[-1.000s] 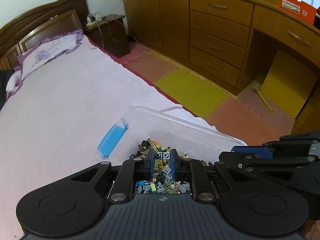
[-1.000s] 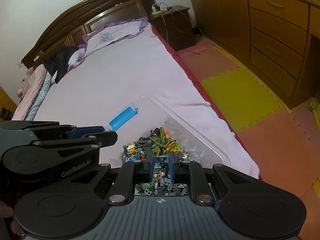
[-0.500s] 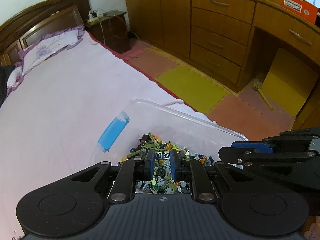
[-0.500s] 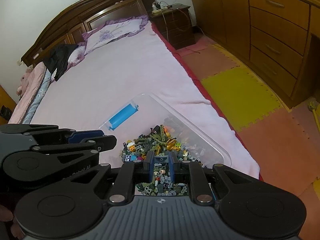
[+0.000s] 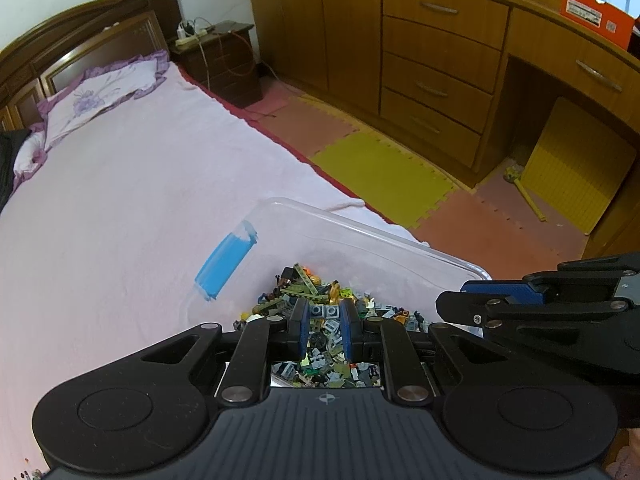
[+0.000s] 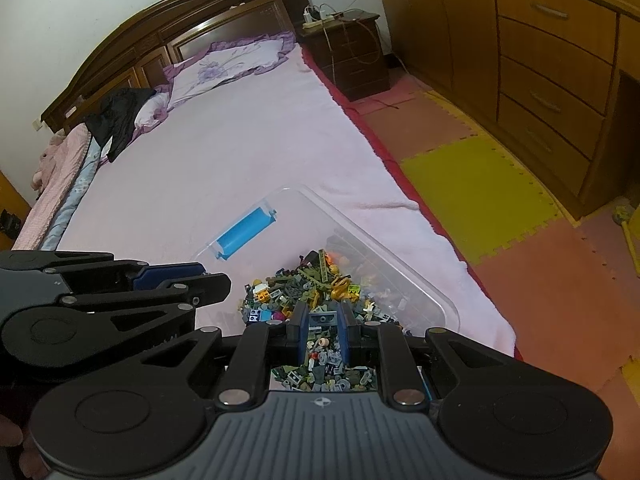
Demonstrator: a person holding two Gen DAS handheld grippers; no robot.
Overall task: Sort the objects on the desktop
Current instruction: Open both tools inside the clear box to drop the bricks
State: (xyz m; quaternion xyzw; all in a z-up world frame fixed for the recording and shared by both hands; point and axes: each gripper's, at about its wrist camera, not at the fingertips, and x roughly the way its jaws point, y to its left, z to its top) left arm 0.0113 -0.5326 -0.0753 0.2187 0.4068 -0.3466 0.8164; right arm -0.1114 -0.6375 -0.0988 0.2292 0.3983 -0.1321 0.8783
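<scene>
A clear plastic bin (image 5: 360,226) with a blue handle (image 5: 225,264) lies on the pink bed and holds a heap of small toy bricks (image 5: 308,292). My left gripper (image 5: 324,312) is shut on a small grey studded brick (image 5: 325,311), held over the heap. My right gripper (image 6: 324,318) is shut on a small blue-grey brick (image 6: 323,317) above the same heap (image 6: 316,280). The bin (image 6: 400,268) and its blue handle (image 6: 244,233) also show in the right wrist view. Each gripper shows beside the other, the right one (image 5: 520,304) and the left one (image 6: 132,288).
The bed sheet (image 5: 120,200) stretches far and left, with pillows (image 6: 228,64) and dark clothing (image 6: 116,116) at the headboard. Coloured foam floor mats (image 5: 384,176) lie to the right, before wooden drawers (image 5: 436,76) and a nightstand (image 6: 348,52).
Both grippers have risen and drawn back a little from the bin, each keeping its brick. More of the bin and heap shows now.
</scene>
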